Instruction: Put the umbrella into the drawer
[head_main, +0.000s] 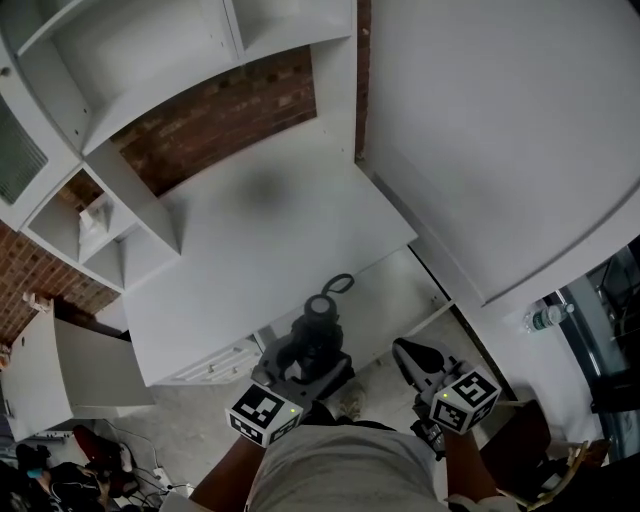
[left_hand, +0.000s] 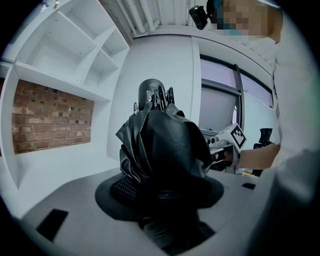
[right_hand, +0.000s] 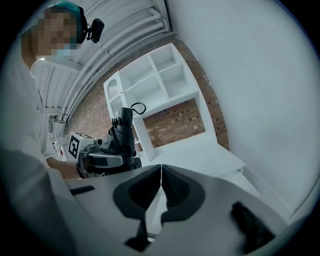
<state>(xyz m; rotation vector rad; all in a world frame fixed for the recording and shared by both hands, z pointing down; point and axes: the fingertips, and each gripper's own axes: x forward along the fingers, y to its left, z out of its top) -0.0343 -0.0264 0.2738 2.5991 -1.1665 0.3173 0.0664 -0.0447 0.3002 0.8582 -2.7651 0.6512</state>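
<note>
The black folded umbrella (head_main: 318, 330) stands upright between the jaws of my left gripper (head_main: 303, 362), which is shut on its bunched fabric. In the left gripper view the umbrella (left_hand: 165, 150) fills the middle and hides the fingertips of the left gripper (left_hand: 161, 187). Its strap loop hangs over the open white drawer (head_main: 398, 285) under the desk front. My right gripper (head_main: 410, 355) hovers to the right of the umbrella, near the drawer's front. In the right gripper view the right gripper (right_hand: 161, 181) has its pads together with nothing between them. That view also takes in the umbrella (right_hand: 124, 131) at the left.
The white desk top (head_main: 270, 235) lies beyond the drawer, with white shelves (head_main: 120, 60) and a brick wall (head_main: 230, 115) behind. A tall white panel (head_main: 500, 130) stands at the right. A small drawer unit (head_main: 215, 365) sits under the desk at the left. A bottle (head_main: 545, 318) stands far right.
</note>
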